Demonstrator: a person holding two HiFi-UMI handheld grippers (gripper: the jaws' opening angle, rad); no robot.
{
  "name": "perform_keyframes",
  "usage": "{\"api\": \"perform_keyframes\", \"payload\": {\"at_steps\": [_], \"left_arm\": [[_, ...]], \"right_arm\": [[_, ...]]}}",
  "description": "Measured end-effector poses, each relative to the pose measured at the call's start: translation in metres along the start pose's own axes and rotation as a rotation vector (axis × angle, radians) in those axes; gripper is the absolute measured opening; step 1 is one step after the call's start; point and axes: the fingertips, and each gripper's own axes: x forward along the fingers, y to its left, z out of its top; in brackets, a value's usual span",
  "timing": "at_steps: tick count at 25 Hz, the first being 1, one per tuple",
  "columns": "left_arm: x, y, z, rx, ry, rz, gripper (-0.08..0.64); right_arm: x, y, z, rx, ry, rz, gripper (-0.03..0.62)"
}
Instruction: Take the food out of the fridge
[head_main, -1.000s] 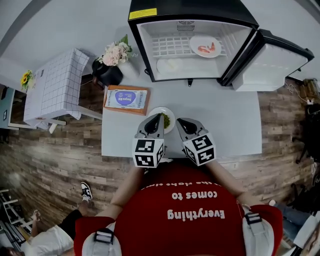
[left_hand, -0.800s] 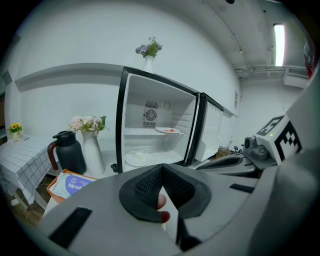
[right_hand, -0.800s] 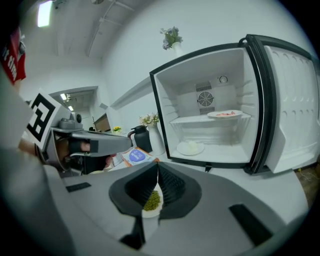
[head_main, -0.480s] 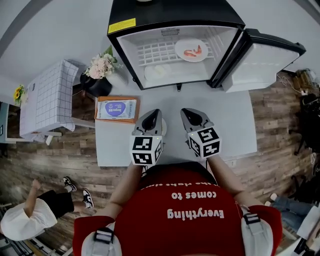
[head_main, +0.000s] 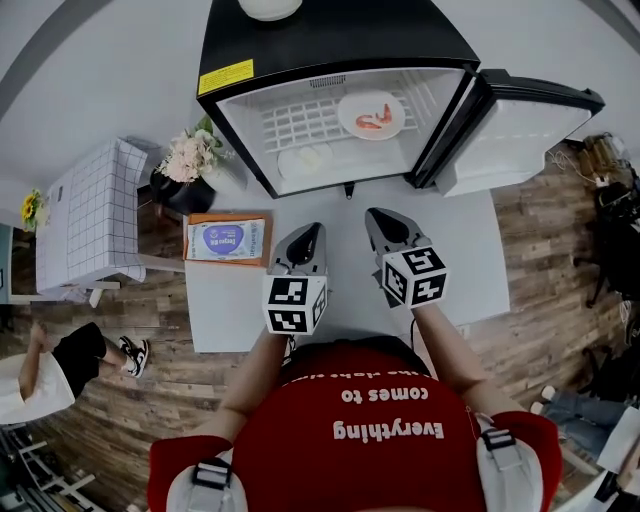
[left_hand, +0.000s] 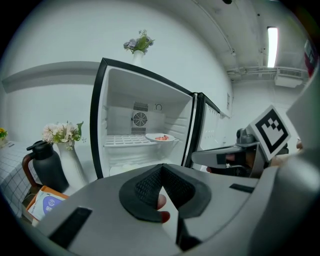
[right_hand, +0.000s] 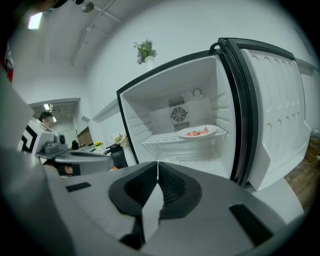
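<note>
One round white plate of red-orange food (head_main: 371, 114) on the right end of the white wire shelf (head_main: 300, 118), high inside the open black mini fridge (head_main: 330, 40). Same plate (left_hand: 160, 137) straight ahead in the left gripper view and again (right_hand: 200, 131) in the right gripper view, well apart from both tongs. Below the shelf, on the fridge floor, a pale white item (head_main: 303, 158), too indistinct to name. White-lined fridge door (head_main: 520, 125) wide open at the right. On the fridge top, a white vase of flowers (left_hand: 139, 45).

In front of the fridge, a pale grey table (head_main: 470, 260). Above it, side by side, left tongs (head_main: 310, 230) and right tongs (head_main: 379, 214), both pointing at the fridge opening. Left tongs (left_hand: 161, 166) closed tip to tip, with a small pink and red patch in the gap behind the tips, too small to identify. Right tongs (right_hand: 158, 163) closed tip to tip, nothing between the pads.

At the table's left corner, an orange-edged flat box with a blue label (head_main: 226, 240). Just beyond it, a black jug (head_main: 180, 190) and a bunch of pale pink flowers (head_main: 190, 155). Further left, a small side table under a white grid-patterned cloth (head_main: 85, 215). On the wooden plank floor (head_main: 560, 300), at the lower left, a person in a white top and black shorts (head_main: 35, 375).
</note>
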Motion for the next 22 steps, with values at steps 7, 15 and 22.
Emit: {"api": "perform_keyframes", "payload": {"at_steps": [7,15,22], "left_arm": [[0.018,0.003,0.011,-0.015,-0.014,-0.012,0.000],[0.037,0.007,0.017,-0.032,-0.016,-0.021,0.000],[0.046,0.012,0.013,-0.038,0.007,-0.020,0.000]], "right_arm": [[0.013,-0.032,0.025,0.181,-0.075,-0.034,0.016],[0.037,-0.068,0.039,0.586,-0.155,-0.001,0.017],[0.055,-0.101,0.049,0.969,-0.263,0.109,0.030]]}}
